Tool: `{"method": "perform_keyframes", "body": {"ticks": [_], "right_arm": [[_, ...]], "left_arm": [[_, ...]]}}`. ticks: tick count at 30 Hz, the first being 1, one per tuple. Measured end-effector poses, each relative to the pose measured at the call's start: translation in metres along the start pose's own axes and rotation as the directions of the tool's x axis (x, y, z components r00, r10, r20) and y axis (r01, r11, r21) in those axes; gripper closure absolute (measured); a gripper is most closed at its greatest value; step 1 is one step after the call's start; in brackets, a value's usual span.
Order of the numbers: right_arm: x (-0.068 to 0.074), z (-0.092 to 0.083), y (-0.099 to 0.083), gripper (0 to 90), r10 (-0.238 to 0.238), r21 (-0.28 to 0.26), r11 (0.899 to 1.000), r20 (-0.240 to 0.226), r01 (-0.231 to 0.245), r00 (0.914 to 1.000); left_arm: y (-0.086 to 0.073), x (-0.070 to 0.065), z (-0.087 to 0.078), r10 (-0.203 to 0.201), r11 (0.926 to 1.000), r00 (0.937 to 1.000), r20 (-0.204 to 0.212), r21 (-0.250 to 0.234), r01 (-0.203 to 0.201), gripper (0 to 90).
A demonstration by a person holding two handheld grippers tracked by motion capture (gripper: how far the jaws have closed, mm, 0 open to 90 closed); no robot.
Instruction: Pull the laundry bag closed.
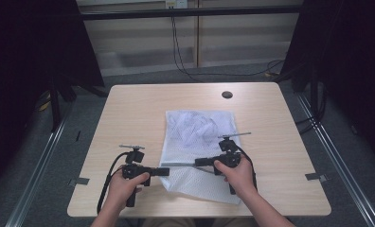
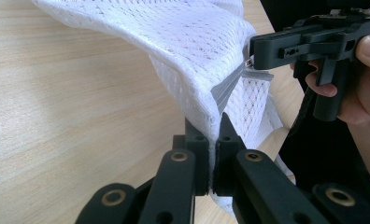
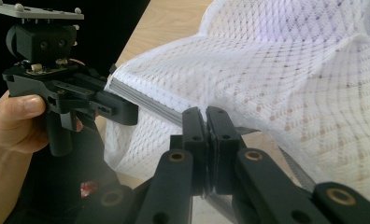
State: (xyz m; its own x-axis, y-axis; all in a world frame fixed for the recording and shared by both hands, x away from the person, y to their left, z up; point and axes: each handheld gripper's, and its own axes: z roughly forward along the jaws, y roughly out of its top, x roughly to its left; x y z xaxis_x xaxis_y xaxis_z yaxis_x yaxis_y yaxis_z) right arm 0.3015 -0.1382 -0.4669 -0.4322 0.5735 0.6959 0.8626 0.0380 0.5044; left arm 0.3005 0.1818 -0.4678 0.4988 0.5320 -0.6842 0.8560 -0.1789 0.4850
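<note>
2 grippers (image 1: pixel 164 171) (image 1: pixel 199 162) pinching mesh bag's (image 1: pixel 195 130) zipper (image 1: pixel 181 164)

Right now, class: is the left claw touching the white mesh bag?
Touching. The left gripper view shows the left claw shut on the white mesh bag, pinching its edge beside the grey zipper.

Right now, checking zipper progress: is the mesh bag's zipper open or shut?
Cannot tell. Both grippers, left and right, pinch the mesh bag along its grey zipper.
</note>
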Motion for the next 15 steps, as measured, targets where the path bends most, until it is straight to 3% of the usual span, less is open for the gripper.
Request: {"method": "perform_keyframes", "body": {"ticks": [15], "right_arm": [[-0.0016, -0.0027, -0.0001, 87.3, 0.004, -0.003, 1.0, -0.005, -0.004, 1.0]], "left_arm": [[-0.0005, -0.002, 0.0011, -0.018, 0.9998, 0.9998, 0.01, -0.002, 0.018, 88.3]]}}
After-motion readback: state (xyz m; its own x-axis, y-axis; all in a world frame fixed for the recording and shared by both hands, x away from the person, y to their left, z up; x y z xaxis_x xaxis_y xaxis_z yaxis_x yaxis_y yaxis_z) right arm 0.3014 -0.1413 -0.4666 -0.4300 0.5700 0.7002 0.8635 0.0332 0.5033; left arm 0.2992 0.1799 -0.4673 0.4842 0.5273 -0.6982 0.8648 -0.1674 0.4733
